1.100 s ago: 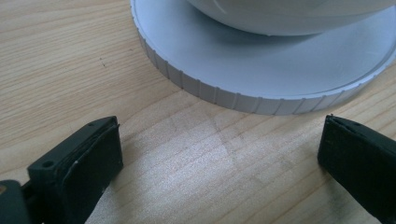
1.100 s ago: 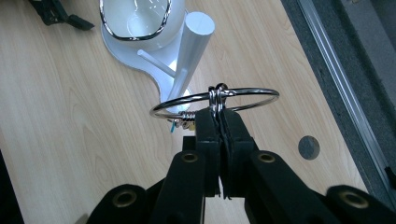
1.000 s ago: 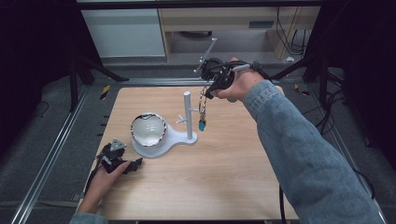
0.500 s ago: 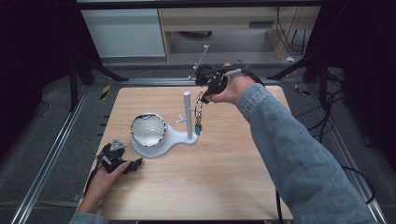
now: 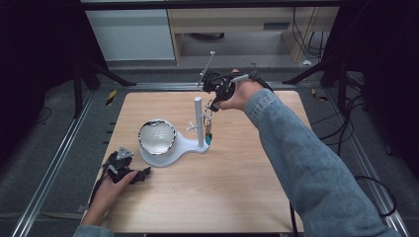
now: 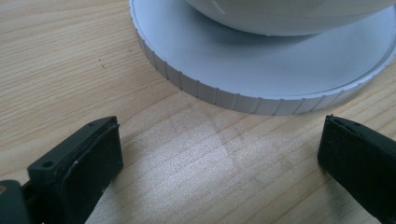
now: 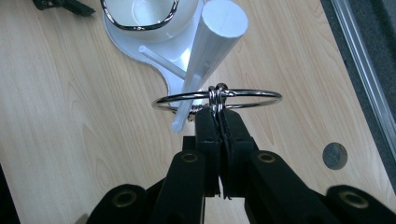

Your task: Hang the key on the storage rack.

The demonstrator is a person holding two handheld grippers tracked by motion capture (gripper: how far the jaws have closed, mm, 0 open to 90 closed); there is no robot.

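- Key ring (image 7: pixel 217 96): held in the air beside the white post (image 7: pixel 211 51) of the stand, level with its short side peg (image 7: pixel 187 110). In the right gripper view the ring lies flat, and the peg's tip appears to sit inside or just under its left arc; which of the two cannot be told.
- Right gripper (image 7: pixel 218 122): jaws clamped shut on the ring at its small joining loops. In the high view a teal charm (image 5: pixel 208 139) hangs below on a chain, close to the stand base (image 5: pixel 190 146).
- Left gripper (image 5: pixel 129 174): rests on the table (image 5: pixel 237 187) near the round base, jaws spread wide, holding nothing.
- Step in hand, as judged: hanging the ring on the peg.
- Next move calls for: confirm the peg passes through the ring, lower until the ring bears on the peg, then release the jaws.
- Caution: the bowl (image 5: pixel 157 136) on the base stands near; keep the chain away from it.
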